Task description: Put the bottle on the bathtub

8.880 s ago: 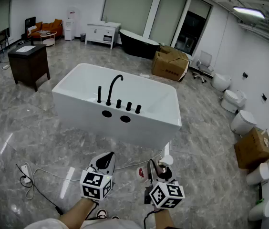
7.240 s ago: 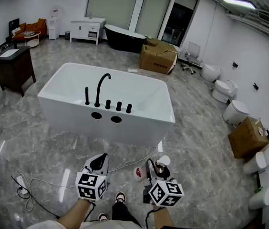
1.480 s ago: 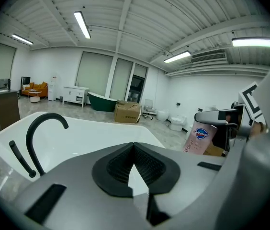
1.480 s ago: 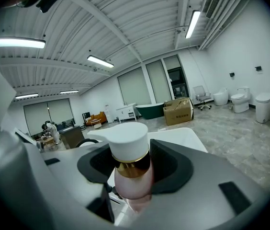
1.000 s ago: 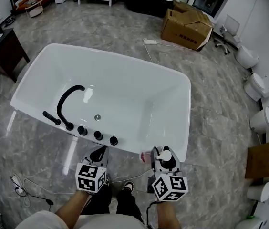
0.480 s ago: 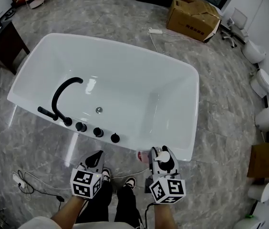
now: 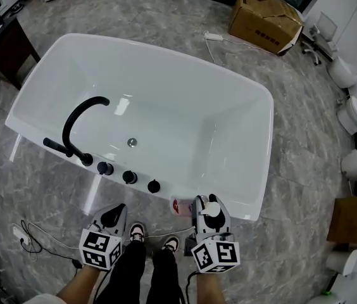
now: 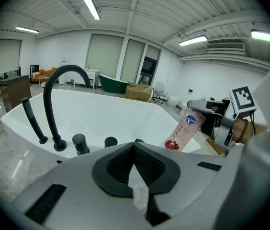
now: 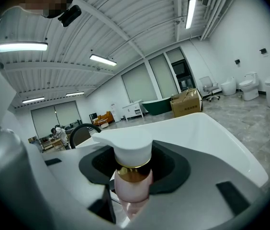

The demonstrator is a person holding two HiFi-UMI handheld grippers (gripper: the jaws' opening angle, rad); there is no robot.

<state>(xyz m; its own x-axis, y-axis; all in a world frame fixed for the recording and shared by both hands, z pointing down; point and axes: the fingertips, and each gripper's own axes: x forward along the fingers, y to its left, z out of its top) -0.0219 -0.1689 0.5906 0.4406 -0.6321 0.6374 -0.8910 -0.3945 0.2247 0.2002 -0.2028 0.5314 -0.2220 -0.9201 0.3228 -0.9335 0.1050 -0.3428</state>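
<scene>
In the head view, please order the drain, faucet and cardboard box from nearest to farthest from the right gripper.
1. Drain, on the tub floor.
2. Faucet, on the left rim.
3. Cardboard box, beyond the tub.

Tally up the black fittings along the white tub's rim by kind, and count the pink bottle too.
Spout: 1
Hand shower: 1
Knobs: 3
Bottle: 1
Total: 6
</scene>
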